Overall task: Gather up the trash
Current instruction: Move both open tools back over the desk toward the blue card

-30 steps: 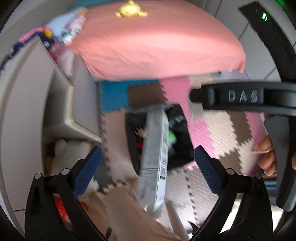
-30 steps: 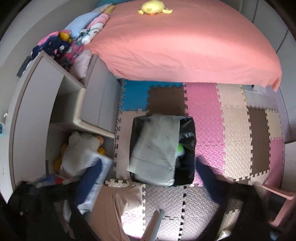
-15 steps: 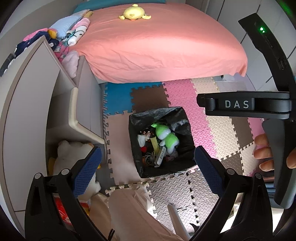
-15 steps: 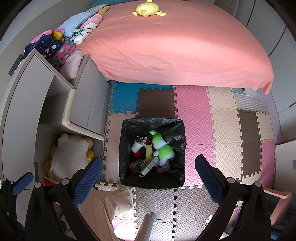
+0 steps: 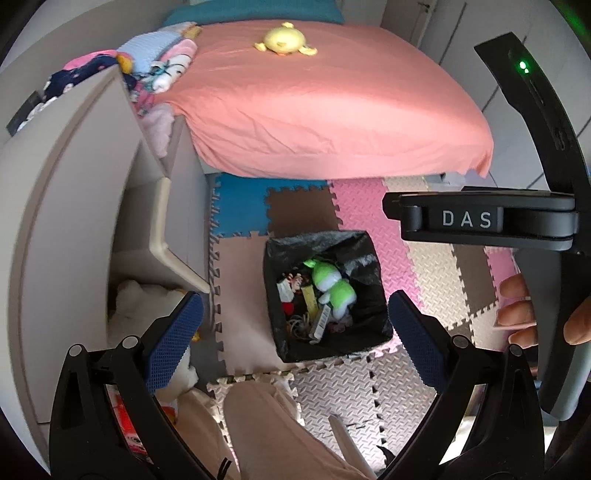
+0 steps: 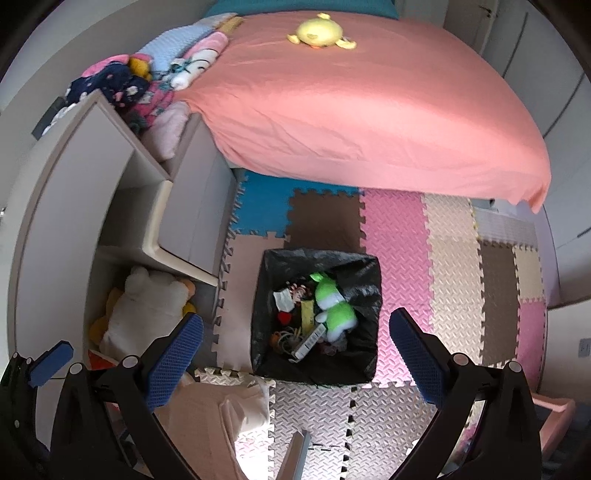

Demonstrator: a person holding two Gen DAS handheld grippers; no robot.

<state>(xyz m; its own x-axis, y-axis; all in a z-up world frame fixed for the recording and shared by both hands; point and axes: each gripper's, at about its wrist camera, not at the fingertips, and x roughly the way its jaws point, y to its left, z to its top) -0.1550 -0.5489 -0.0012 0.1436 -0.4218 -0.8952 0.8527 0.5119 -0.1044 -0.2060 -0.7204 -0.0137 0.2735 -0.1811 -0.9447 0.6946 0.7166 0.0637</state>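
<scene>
A square bin lined with a black bag [image 5: 275, 291] [image 6: 264, 325] stands on the foam floor mats, seen from above. Inside lie a green and white plush toy [image 5: 332, 286] [image 6: 334, 302], wrappers and a grey flat package [image 6: 308, 343]. My left gripper [image 5: 295, 332] is open and empty, high above the bin. My right gripper [image 6: 295, 339] is open and empty, also above the bin. The right gripper's body with "DAS" lettering [image 5: 467, 219] and a hand's fingers [image 5: 517, 317] show at the right of the left wrist view.
A bed with a pink sheet [image 6: 369, 99] and a yellow plush [image 6: 319, 35] lies beyond. A grey shelf unit [image 6: 74, 206] with a white stuffed toy [image 6: 144, 306] stands at left. My trouser leg [image 5: 266, 432] is below.
A grey flat package that hung over the bin a second ago has dropped inside. Both grippers are now open and empty and the views have steadied above the bin.
</scene>
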